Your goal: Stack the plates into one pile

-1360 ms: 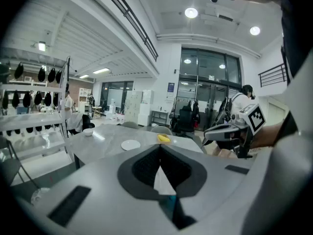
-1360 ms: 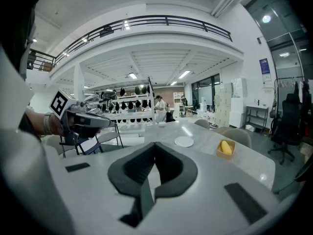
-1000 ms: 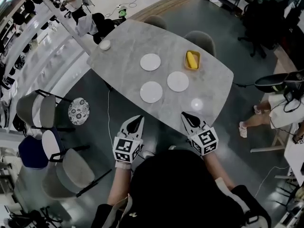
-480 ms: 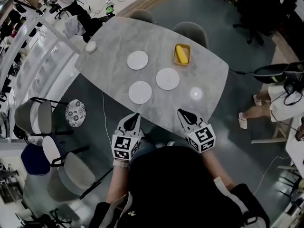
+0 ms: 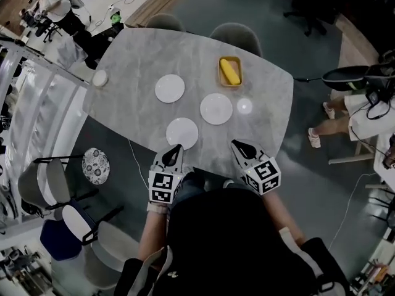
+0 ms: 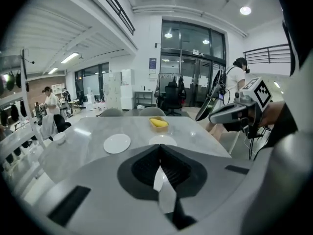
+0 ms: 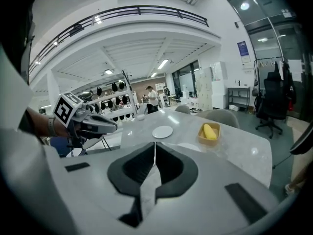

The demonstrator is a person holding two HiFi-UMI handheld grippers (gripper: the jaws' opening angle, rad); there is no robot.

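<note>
Three white plates lie apart on the grey marble table (image 5: 123,54): a far left plate (image 5: 170,88), a right plate (image 5: 216,108) and a near plate (image 5: 182,132). My left gripper (image 5: 175,148) is at the table's near edge, just short of the near plate, jaws together and empty. My right gripper (image 5: 237,145) hangs over the near edge to the right, also shut and empty. In the left gripper view the jaws (image 6: 159,147) meet, with a plate (image 6: 117,143) beyond. In the right gripper view the jaws (image 7: 155,145) are closed, with a plate (image 7: 162,131) ahead.
A yellow tray (image 5: 229,71) holding a yellow item stands at the far side, beside the right plate. A small white bowl (image 5: 100,78) sits at the table's left edge. Chairs (image 5: 234,37) stand behind the table and a patterned stool (image 5: 95,166) at its left. People stand around the room.
The table has come nearer in the head view. Both grippers have moved forward and down to its near edge, the left one close to the near plate. Both stay shut.
</note>
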